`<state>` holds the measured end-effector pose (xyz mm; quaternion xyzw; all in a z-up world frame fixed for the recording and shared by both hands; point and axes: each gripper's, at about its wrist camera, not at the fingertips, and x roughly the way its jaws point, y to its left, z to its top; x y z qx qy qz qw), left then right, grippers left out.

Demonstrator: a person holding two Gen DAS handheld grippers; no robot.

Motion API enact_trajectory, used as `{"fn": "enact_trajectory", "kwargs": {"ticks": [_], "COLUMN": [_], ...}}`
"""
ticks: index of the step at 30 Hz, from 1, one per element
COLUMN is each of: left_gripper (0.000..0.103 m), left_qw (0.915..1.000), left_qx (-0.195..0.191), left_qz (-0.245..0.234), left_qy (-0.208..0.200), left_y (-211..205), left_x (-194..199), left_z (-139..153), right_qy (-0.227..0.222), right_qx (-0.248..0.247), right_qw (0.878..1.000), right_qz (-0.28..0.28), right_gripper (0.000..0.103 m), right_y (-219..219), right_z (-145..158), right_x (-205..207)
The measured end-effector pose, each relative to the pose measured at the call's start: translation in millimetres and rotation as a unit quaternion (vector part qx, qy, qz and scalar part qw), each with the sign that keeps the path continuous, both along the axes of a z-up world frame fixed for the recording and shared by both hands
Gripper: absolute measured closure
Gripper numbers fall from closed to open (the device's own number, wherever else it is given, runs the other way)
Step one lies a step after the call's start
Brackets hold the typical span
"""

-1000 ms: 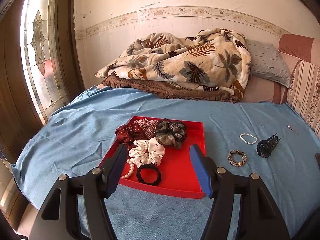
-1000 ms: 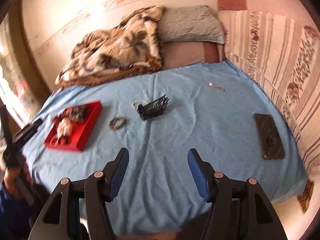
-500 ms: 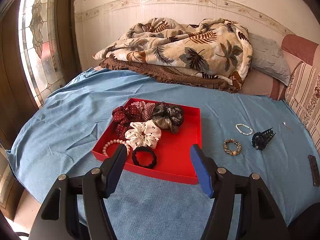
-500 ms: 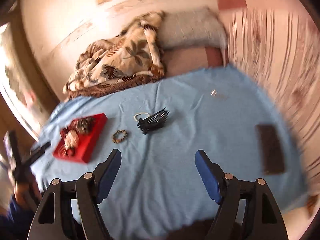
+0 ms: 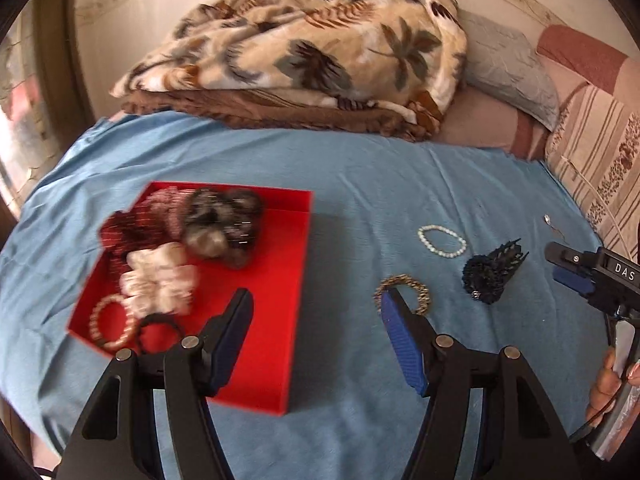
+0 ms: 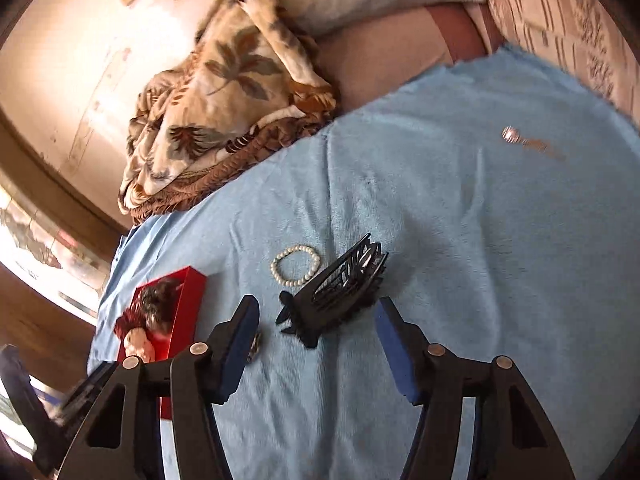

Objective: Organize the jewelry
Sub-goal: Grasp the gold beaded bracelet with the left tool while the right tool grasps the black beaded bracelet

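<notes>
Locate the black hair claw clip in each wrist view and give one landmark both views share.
Left wrist view: black claw clip lies right of centre on the blue sheet, right of the gold bracelet.
Right wrist view: claw clip lies at centre, just beyond the open jaws.
Shared landmark: the white pearl bracelet beside it.

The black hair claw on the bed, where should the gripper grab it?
Grab the hair claw across its solid hinge body, not the thin teeth. It lies on its side on the sheet, so come from above; the open right gripper already straddles it.
</notes>
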<state>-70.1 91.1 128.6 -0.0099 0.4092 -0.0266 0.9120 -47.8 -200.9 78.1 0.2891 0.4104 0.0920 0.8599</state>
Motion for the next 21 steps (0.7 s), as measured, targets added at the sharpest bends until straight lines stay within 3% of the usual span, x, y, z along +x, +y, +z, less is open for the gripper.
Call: {"fn": "enact_trajectory", "kwargs": {"ticks": [4,8,12,14,17,18,19,20,21], "left_gripper": [0.038,0.039,0.043,0.047,0.047,0.048,0.059,0.076,0.095], "left_qw": [0.9987,0.9972,0.9955,0.9945,0.9944,0.9944,0.9944,0.9939,0.9934], "left_qx": [0.011,0.018,0.015,0.012,0.033,0.04,0.047,0.051,0.049], "left_qz": [-0.031,-0.041,-0.053,-0.06,-0.065,-0.065,-0.063,-0.067,-0.07], "left_qy": [0.041,0.06,0.077,0.085,0.076,0.073,0.07,0.071,0.077], "left_y": [-24,-35,-40,-43,-50,-52,-53,-56,-57], "left_x": [35,57,71,75,77,78,78,80,80], "left_z": [-35,-63,-82,-88,-92,-93,-93,-94,-95], "right_qy": [-0.007,-0.031,-0.019,-0.014,-0.014,-0.015,-0.015,-0.014,-0.015], "right_qx": [-0.015,-0.074,-0.097,-0.109,-0.116,-0.117,-0.115,-0.11,-0.106], "right_qw": [0.999,0.993,0.989,0.988,0.987,0.986,0.986,0.987,0.987], "right_qz": [0.037,0.084,0.108,0.112,0.114,0.115,0.116,0.12,0.123], "right_gripper": [0.038,0.039,0.059,0.065,0.072,0.079,0.084,0.092,0.093], "right_y": [12,39,55,60,64,64,64,64,64], "right_z": [-11,-9,-21,-27,-31,-31,-31,-32,-31], "right_x": [8,17,28,31,33,34,34,34,33]}}
